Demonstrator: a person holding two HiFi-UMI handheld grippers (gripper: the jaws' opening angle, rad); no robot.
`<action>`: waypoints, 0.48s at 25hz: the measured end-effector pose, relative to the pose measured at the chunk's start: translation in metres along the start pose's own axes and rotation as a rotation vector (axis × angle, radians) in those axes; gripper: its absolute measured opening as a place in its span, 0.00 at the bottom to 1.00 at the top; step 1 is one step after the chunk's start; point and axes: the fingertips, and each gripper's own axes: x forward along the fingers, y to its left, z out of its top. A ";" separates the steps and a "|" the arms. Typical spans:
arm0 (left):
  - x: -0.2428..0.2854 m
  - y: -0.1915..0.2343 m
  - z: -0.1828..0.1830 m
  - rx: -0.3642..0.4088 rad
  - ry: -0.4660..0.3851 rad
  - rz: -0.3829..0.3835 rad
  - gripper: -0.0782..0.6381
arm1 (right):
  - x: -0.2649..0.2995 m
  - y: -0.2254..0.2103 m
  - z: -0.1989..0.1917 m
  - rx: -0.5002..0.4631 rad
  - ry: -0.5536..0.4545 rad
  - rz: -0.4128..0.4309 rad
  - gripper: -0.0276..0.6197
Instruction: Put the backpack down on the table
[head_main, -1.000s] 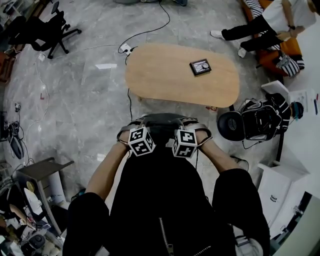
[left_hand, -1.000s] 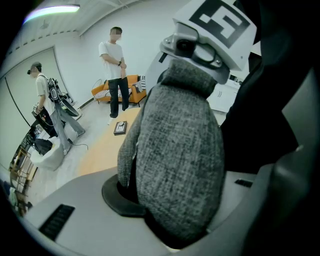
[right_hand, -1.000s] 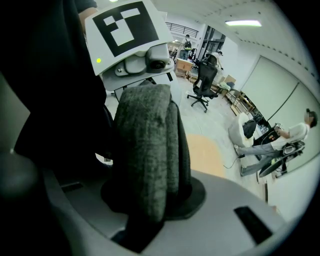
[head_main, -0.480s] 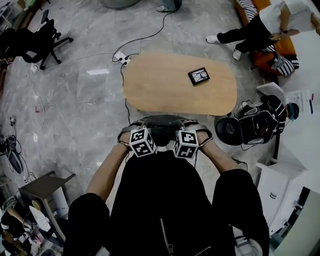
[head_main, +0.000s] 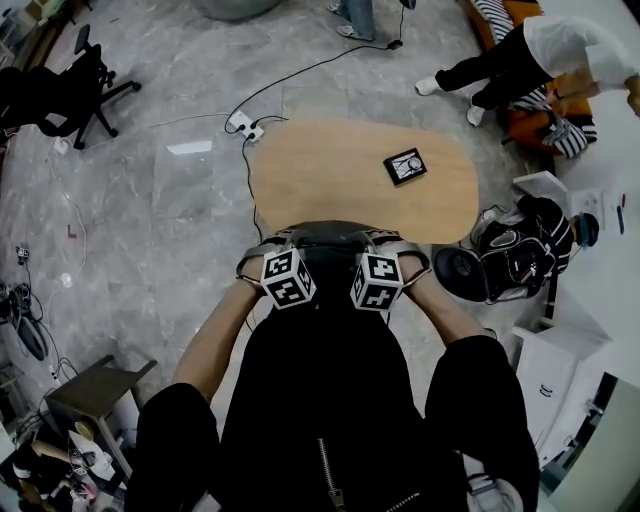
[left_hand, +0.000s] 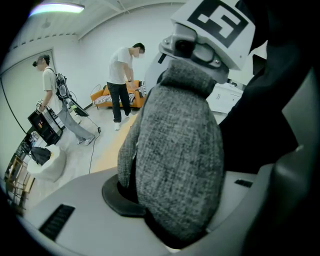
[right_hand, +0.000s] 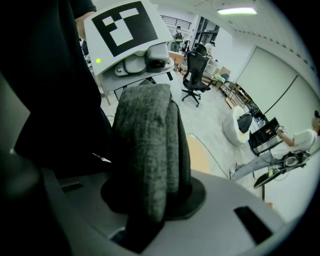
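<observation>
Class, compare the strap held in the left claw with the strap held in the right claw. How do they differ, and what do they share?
The left strap shows its broad face and looks wide; the right strap is bunched into narrower folds. The left strap looks light grey; the right strap looks darker. Both are grey woven fabric, one pinched in the left claw, the other in the right claw.
</observation>
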 end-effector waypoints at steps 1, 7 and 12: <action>0.000 0.007 -0.002 0.002 0.002 0.000 0.34 | 0.003 -0.006 0.002 0.003 -0.002 0.001 0.19; 0.007 0.048 -0.003 0.005 0.013 -0.011 0.34 | 0.015 -0.046 0.004 0.011 -0.008 0.010 0.19; 0.023 0.091 0.002 -0.011 0.022 -0.023 0.34 | 0.028 -0.089 -0.003 0.003 -0.015 0.036 0.19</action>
